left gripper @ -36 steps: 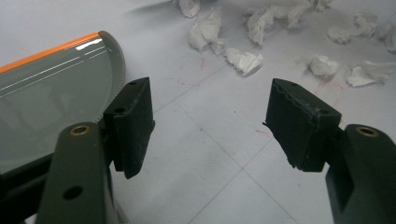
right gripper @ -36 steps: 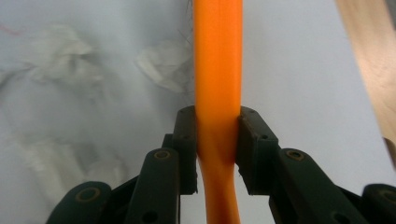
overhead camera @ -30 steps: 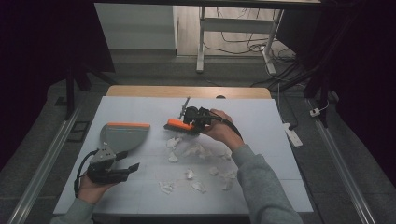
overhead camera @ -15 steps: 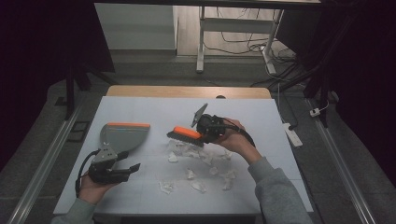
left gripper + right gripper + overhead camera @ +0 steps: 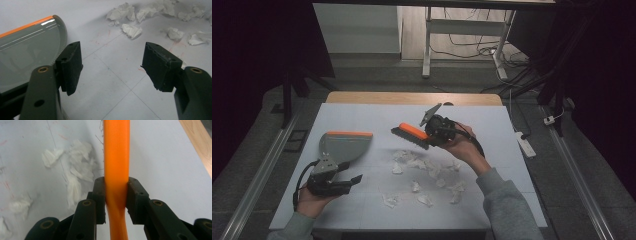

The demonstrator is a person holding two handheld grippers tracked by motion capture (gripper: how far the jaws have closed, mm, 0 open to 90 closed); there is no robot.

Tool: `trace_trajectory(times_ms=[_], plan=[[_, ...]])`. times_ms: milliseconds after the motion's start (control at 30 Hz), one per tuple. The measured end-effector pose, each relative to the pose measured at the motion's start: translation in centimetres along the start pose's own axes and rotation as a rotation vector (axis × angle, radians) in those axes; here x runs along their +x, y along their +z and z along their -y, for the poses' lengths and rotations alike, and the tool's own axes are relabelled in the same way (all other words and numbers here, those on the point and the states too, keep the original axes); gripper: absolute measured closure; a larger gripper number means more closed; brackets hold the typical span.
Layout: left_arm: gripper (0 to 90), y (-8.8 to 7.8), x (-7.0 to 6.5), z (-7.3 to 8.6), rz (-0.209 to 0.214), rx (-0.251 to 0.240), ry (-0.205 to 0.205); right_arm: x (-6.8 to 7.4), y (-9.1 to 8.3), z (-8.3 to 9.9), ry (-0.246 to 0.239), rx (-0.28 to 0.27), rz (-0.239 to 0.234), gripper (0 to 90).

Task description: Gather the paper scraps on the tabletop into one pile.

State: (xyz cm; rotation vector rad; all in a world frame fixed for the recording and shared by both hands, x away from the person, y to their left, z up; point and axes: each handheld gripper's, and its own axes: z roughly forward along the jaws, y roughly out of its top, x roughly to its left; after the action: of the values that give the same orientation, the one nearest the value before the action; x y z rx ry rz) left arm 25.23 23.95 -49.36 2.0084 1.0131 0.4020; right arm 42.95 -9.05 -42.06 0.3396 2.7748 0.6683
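- My right gripper (image 5: 430, 135) is clamped on the brush (image 5: 411, 135), held above the scraps (image 5: 427, 170).
- My left gripper (image 5: 353, 179) is spread wide and empty, just near of the dustpan (image 5: 343, 146).
- Nothing looks swept yet: the scraps lie loose mid-table, the pan empty.

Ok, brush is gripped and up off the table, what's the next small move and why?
Probably lower the brush onto the table behind the paper scraps and sweep toward the dustpan: the right tool clamps its handle, and the scraps lie loose between them.
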Motion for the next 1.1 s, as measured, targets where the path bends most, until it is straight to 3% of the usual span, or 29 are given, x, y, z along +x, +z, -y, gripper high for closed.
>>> trace_trajectory(times_ms=[133,300,467,567,667,767,833,900,1000,1100], plan=[[32.9,0.0,0.0,0.0,0.002,0.003,0.003,0.6,1.4,-1.5,-0.050,0.049,0.058,71.0],[32.9,-0.1,0.0,0.0,0.003,-0.002,0.002,0.6,3.6,-2.1,-0.089,0.137,0.066,71.0],[33.0,-0.1,0.2,0.1,0.002,-0.003,-0.004,2.2,3.8,-1.6,-0.148,0.167,-0.007,71.1],[33.0,-0.1,0.1,0.1,0.001,-0.001,0.000,3.7,3.2,-1.2,-0.204,0.201,-0.021,71.2],[33.0,0.0,0.0,0.0,0.001,0.000,0.003,4.5,2.2,-0.7,-0.215,0.202,-0.041,71.1],[33.0,0.1,0.0,0.0,0.000,0.003,0.006,4.3,1.0,-0.4,-0.189,0.157,-0.015,71.1],[33.0,0.1,0.1,0.0,0.000,0.003,0.004,3.8,0.0,-0.3,-0.146,0.111,0.004,71.0],[33.0,0.0,0.1,0.0,-0.002,0.000,-0.001,3.3,-1.0,-0.2,-0.073,0.054,0.005,71.0],[33.0,0.1,0.3,0.0,-0.004,0.000,-0.004,2.9,-2.2,-0.1,0.016,-0.008,-0.021,71.0],[33.0,0.1,0.2,0.0,-0.005,0.003,-0.002,3.7,-2.4,-0.6,0.054,-0.020,-0.048,71.0]])
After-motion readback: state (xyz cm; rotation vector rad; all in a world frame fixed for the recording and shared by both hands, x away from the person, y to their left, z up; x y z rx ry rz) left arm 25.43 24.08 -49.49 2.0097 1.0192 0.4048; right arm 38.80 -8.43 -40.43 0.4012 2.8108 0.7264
